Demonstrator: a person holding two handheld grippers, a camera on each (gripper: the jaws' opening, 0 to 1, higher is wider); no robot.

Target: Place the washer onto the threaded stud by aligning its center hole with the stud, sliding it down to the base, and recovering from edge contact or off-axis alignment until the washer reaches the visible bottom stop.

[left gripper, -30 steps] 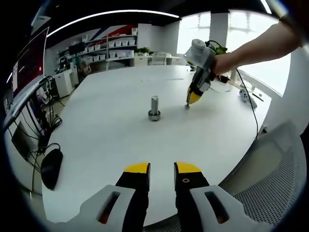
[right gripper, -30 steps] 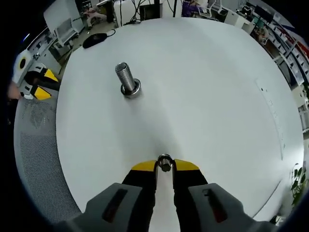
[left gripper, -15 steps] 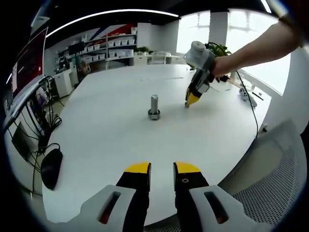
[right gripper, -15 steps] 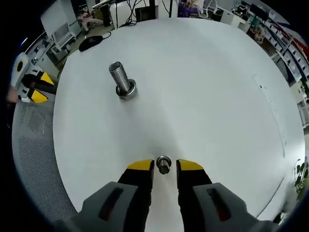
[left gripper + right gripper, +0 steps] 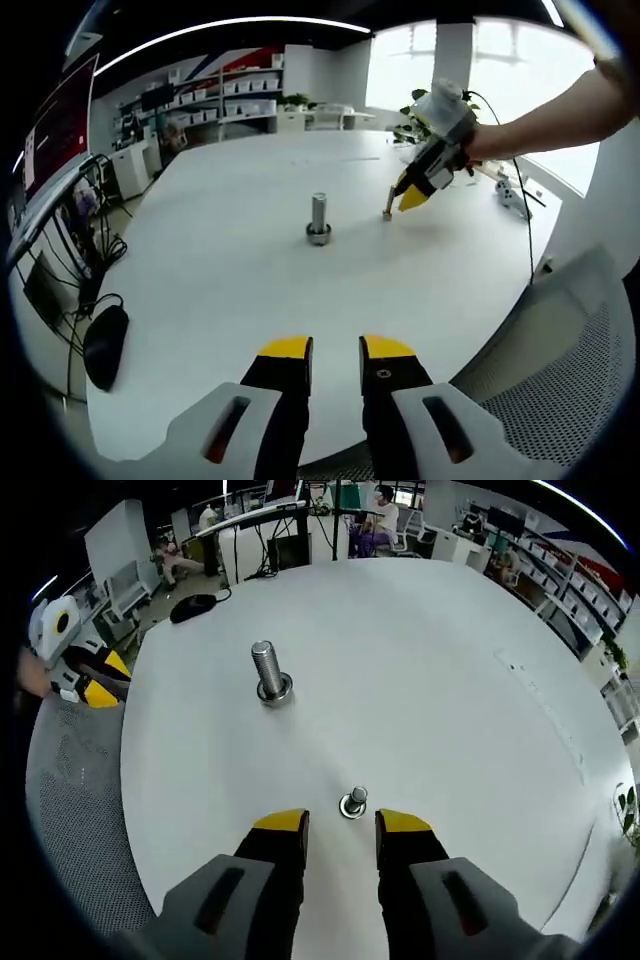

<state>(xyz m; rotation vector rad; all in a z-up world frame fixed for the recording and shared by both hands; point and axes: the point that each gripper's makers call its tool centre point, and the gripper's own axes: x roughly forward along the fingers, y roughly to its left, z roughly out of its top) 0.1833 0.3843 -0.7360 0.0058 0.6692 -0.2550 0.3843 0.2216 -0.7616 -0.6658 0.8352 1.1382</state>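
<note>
The right claw [image 5: 343, 832] hovers low over the white surface [image 5: 450, 710] with its jaws parted and nothing between them. Just ahead of its yellow tips, close to the gap, sits a small metal piece [image 5: 353, 803]: a flat ring at the bottom with a short stub rising from it. It reads as the washer resting on or around a small post, though the detail is too fine to say which. It stands free of both jaws, so the claw seems placed to line up a fresh grasp on it.

The threaded stud [image 5: 268, 671] stands farther ahead of the right claw and off to its left, well apart from the small piece. Its long axis is upright, threads toward the top, with a wider collar at the base touching the surface; that collar looks like the bottom stop. Nothing rides on the stud yet.

The left claw [image 5: 335, 350] waits at the near edge of the surface [image 5: 220, 270], jaws slightly apart and empty, likely held back to keep the approach open. From there the stud [image 5: 318, 219] is straight ahead, and the right claw [image 5: 401, 196] tilts down beyond it to the right, tips near the small piece [image 5: 386, 212].
</note>
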